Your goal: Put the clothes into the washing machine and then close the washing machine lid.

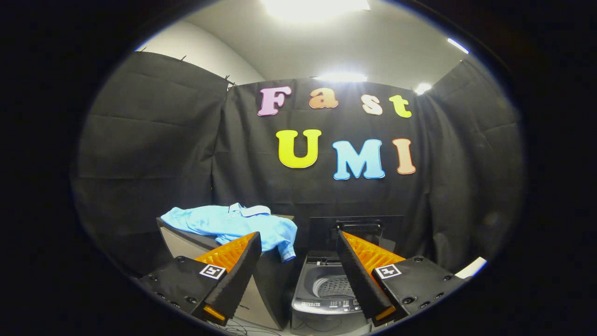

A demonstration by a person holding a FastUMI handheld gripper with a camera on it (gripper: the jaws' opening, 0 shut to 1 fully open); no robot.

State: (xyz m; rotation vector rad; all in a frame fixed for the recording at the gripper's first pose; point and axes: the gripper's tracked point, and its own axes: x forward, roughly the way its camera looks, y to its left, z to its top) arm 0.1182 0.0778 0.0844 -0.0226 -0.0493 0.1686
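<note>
Hovering wide open, tool [298, 235] grips nothing; washing machine [326, 291] lid up ahead between fingers, blue polo shirt [233, 224] beside it.

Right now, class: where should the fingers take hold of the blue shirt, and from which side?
Probably the sleeve hanging over the stand's edge nearest the washing machine. The blue shirt otherwise lies flat; that loose fold can be pinched from the front. The gripper's fingers are open, holding nothing.

One shirt [233, 223]; one washing machine [326, 291]
</note>
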